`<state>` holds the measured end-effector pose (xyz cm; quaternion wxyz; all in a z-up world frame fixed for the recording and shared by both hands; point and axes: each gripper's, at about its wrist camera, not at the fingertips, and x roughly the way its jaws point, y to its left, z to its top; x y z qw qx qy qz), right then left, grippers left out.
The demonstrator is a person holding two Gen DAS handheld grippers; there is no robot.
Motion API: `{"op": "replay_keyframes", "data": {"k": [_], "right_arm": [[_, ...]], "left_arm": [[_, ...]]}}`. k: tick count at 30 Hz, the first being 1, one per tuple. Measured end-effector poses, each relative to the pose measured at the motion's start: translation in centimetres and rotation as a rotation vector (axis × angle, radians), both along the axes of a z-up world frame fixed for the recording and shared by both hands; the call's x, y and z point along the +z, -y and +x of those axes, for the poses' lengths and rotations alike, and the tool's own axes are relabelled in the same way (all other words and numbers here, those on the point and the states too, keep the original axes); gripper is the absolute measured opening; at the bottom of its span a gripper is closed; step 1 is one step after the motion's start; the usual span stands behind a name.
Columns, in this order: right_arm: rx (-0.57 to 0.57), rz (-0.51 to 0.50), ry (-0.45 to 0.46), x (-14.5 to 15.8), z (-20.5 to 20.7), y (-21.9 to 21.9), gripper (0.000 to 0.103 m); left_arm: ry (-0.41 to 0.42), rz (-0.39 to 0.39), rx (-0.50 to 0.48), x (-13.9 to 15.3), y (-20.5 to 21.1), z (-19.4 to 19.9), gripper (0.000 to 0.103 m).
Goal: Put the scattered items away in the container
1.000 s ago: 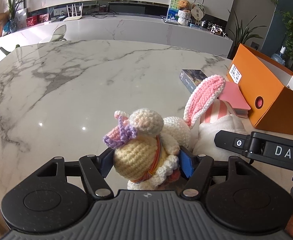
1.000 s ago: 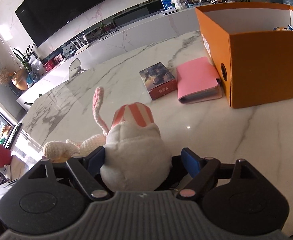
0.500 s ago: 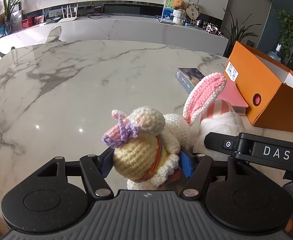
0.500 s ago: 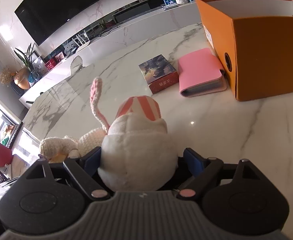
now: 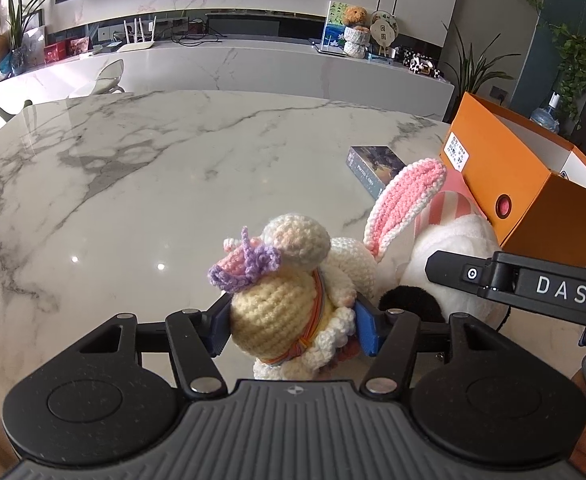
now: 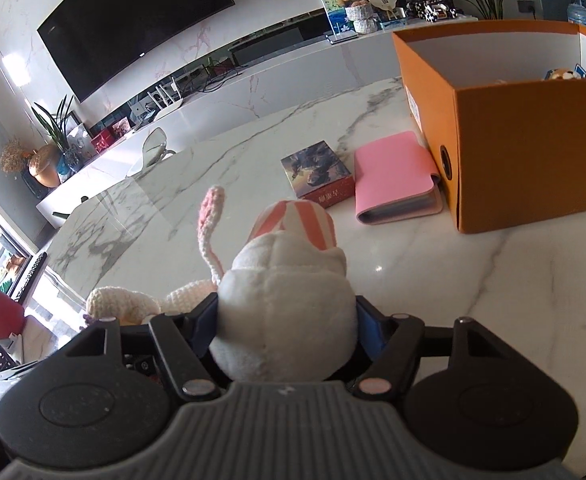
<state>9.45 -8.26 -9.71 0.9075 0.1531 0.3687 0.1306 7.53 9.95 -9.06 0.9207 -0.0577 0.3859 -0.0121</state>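
A crocheted bunny [image 5: 277, 312] in a yellow dress with a purple bow and a pink ear stands on the marble table [image 5: 141, 184]. My left gripper [image 5: 293, 320] is closing on it, and both blue pads touch its sides. Right beside it sits a white plush toy [image 6: 285, 304] with a pink-striped cap, also seen at the right of the left wrist view [image 5: 445, 248]. My right gripper [image 6: 285, 320] is closing around the plush, pads against its body. The orange box [image 6: 533, 148] stands open at the right, with some items inside.
A small picture card box [image 6: 317, 172] and a pink wallet [image 6: 393, 176] lie on the table just left of the orange box [image 5: 505, 168]. A white counter [image 5: 253, 64] with ornaments runs behind the table. The marble is bare to the left.
Both pairs of jaws have narrowed onto their toys. The plush fills slightly more of the right wrist view. Neither toy has shifted on the table.
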Motion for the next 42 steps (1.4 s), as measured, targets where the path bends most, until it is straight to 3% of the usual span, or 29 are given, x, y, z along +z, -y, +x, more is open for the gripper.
{"op": "replay_keyframes", "data": {"k": [13, 24, 42], "right_arm": [[-0.028, -0.017, 0.129, 4.6, -2.9, 2.1, 0.071], [-0.117, -0.006, 0.216, 8.1, -6.1, 7.2, 0.071], [-0.27, -0.036, 0.229, 12.1, -6.9, 17.8, 0.071]], "left_arm": [[0.077, 0.009, -0.015, 4.3, 2.0, -2.0, 0.07], [0.147, 0.021, -0.118, 7.7, 6.7, -2.9, 0.07], [0.203, -0.008, -0.303, 11.0, 16.8, 0.5, 0.07]]}}
